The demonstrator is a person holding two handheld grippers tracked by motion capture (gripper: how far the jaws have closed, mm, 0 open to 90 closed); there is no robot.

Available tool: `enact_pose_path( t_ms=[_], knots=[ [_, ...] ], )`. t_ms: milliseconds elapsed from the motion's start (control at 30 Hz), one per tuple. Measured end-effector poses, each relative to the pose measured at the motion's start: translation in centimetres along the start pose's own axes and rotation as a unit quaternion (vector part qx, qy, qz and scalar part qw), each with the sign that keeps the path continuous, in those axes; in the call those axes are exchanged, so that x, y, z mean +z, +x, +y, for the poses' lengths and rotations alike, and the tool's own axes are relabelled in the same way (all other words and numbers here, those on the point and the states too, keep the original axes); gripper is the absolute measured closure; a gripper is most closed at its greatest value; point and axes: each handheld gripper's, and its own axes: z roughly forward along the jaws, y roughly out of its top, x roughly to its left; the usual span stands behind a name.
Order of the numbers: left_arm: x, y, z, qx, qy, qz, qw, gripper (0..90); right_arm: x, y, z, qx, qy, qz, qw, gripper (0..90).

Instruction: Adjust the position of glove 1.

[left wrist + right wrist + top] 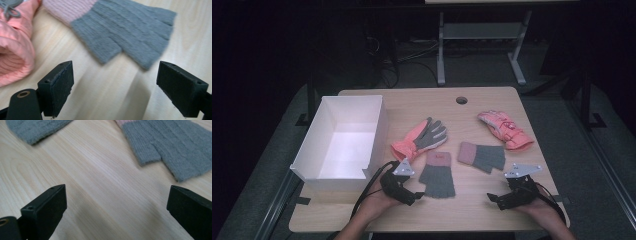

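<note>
So we've got the table [492, 210], with the white box [342, 140] at its left edge as our landmark. Right of the box lies a pink glove [419, 137], then a grey mitt [438, 175] just below it, a second mitt [482, 156] further right, and another pink glove [504, 130] farthest from the box. Nothing sits between the grippers and the mitts. Left gripper [412, 192] rests nearest the box, jaws wide apart, just short of the first mitt. Right gripper [499, 199] is well away from the box, jaws wide apart too. Its own view shows the wood grain and both mitt edges up close.
</note>
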Motion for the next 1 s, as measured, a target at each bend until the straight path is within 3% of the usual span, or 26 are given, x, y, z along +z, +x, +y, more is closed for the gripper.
enact_pose_path(
  t_ms=[67,267,300,600,633,667,700,733,767,800,867,1000],
  knots=[
    [0.0,-0.2,0.1,0.001,0.011,-0.002,0.9999,13.8,0.0,0.1,0.1,-0.003,-0.002,0.002,1.0000,2.3],
    [-0.3,-0.2,0.2,-0.012,0.011,-0.002,0.9999,14.1,-0.3,0.4,0.4,0.000,-0.008,0.011,0.9999,4.8],
    [-0.4,-0.2,0.3,-0.013,0.011,0.001,0.9999,14.1,-0.4,0.6,0.5,-0.003,-0.014,0.012,0.9998,12.1],
    [-0.8,-0.5,0.4,-0.012,-0.001,-0.005,0.9999,14.1,-0.6,1.8,2.0,-0.012,-0.042,0.021,0.9988,38.1],
    [-0.8,-0.6,0.4,-0.014,-0.008,-0.006,0.9999,14.2,-0.4,2.2,2.6,-0.017,-0.049,0.025,0.9983,47.9],
    [-0.8,-0.6,0.4,-0.010,-0.003,-0.008,0.9999,14.2,-0.3,2.5,3.0,-0.018,-0.051,0.028,0.9981,53.8],
    [-0.8,-0.6,0.4,-0.010,-0.003,-0.008,0.9999,14.2,-0.3,2.5,3.0,-0.018,-0.051,0.028,0.9981,53.8],
    [-0.8,-0.7,0.4,-0.009,-0.003,-0.010,0.9999,14.2,0.1,3.2,3.7,-0.026,-0.055,0.036,0.9975,63.7],
    [-0.8,-0.7,0.4,-0.009,-0.003,-0.010,0.9999,14.2,0.1,3.2,3.7,-0.026,-0.055,0.036,0.9975,63.7],
    [-0.7,-0.8,0.4,-0.016,-0.007,-0.016,0.9997,14.2,0.6,3.9,4.3,-0.030,-0.057,0.049,0.9968,74.7],
    [-0.7,-0.7,0.5,-0.013,-0.006,-0.020,0.9997,14.2,1.2,4.5,4.9,-0.040,-0.058,0.055,0.9960,85.3],
    [-0.7,-0.7,0.5,-0.013,-0.003,-0.017,0.9998,14.2,2.0,5.1,5.8,-0.041,-0.062,0.079,0.9941,89.8]
  ],
)
